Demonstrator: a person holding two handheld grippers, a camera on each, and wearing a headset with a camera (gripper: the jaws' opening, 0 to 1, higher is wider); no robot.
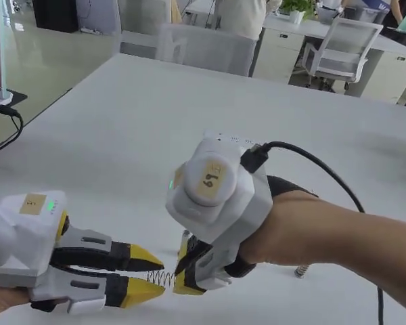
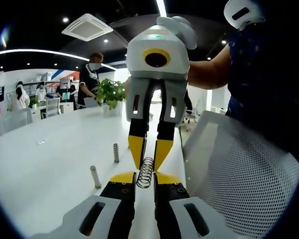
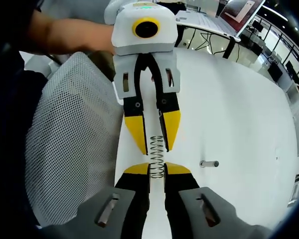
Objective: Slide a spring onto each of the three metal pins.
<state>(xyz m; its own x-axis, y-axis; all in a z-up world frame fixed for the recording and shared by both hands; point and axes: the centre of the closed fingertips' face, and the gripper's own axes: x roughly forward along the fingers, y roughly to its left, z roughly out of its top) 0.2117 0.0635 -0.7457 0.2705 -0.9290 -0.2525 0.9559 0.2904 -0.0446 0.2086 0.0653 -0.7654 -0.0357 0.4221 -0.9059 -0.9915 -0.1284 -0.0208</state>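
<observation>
Desk point(image 1: 189, 115): white, broad, and bare over most of its top. It runs from the near edge to the far side, where office chairs point(image 1: 203, 47) stand.

Mesh chair point(image 2: 229, 164): white perforated back, at the near side of the desk, close behind the two tools.

Forearm point(image 1: 331, 233): the person's own, reaching in from the right over the desk and carrying the right gripper. A black cable point(image 1: 325, 172) leaves the top of that tool and trails off to the right.

Left gripper point(image 2: 145, 179): white body, black fingers and yellow tips. It is held low at the near left and points right. Its jaws are drawn together on one end of the spring.

Right gripper point(image 3: 157, 170): same make, held at centre and pointing down and left, tip to tip with the left one. Its jaws are pinched on the other end of the spring.

Potted plant point(image 2: 109, 92): green, on a desk in the background.

Pins, two seen: small grey metal posts standing upright on the desk, just beyond the meeting tips on the far side. The left pin point(image 2: 95, 176) and right pin point(image 2: 116, 152) stand near each other but apart. Neither touches a tool.

Spring point(image 2: 145, 173): thin wire coil held off the desk, stretched straight between the two sets of yellow tips. It is on neither pin.
</observation>
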